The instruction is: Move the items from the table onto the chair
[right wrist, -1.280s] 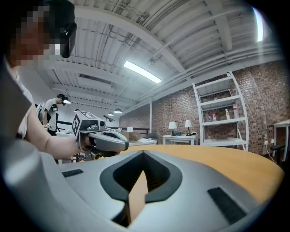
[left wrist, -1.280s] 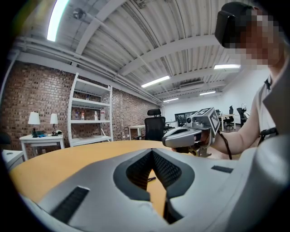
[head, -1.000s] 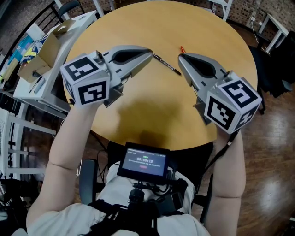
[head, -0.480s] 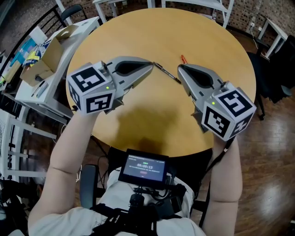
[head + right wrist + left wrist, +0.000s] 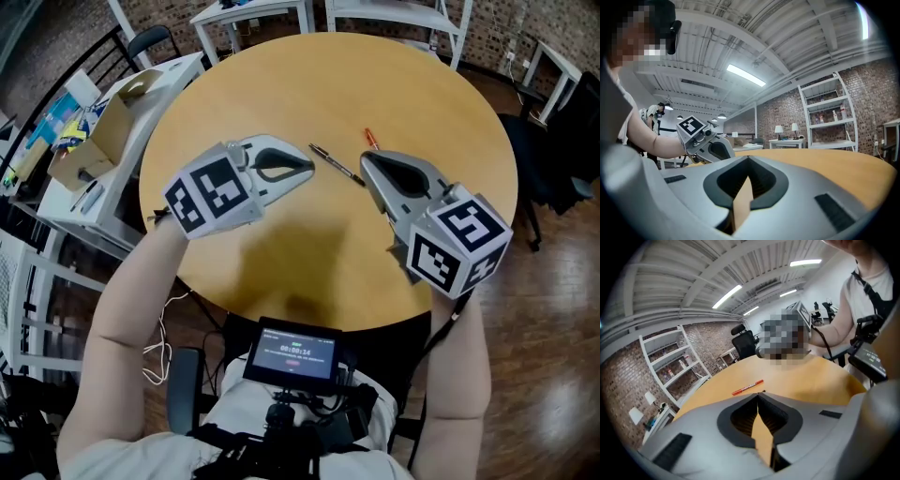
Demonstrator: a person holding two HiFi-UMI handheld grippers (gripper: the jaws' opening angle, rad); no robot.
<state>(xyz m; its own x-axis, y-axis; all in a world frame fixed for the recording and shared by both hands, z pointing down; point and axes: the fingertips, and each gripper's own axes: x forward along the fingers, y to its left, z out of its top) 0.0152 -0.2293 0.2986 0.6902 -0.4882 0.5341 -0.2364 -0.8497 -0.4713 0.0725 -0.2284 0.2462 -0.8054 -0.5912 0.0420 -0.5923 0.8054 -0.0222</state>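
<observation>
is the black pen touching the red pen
Apart. Head view shows bare tabletop between black pen and red pen; left gripper view shows the red pen lying alone.

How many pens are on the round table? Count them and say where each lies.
2. The black pen lies left of the tip of the right claw. The red pen lies just beyond that tip, partly hidden by it.

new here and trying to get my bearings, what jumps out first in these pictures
Two grey grippers with black-and-white marker cubes, the left gripper and the right gripper, point out over a round wooden table. Between their tips lies a black pen, with a red pen just beyond the right one. The left jaws have just been opening a crack with nothing between them; the right ones are shut.
</observation>
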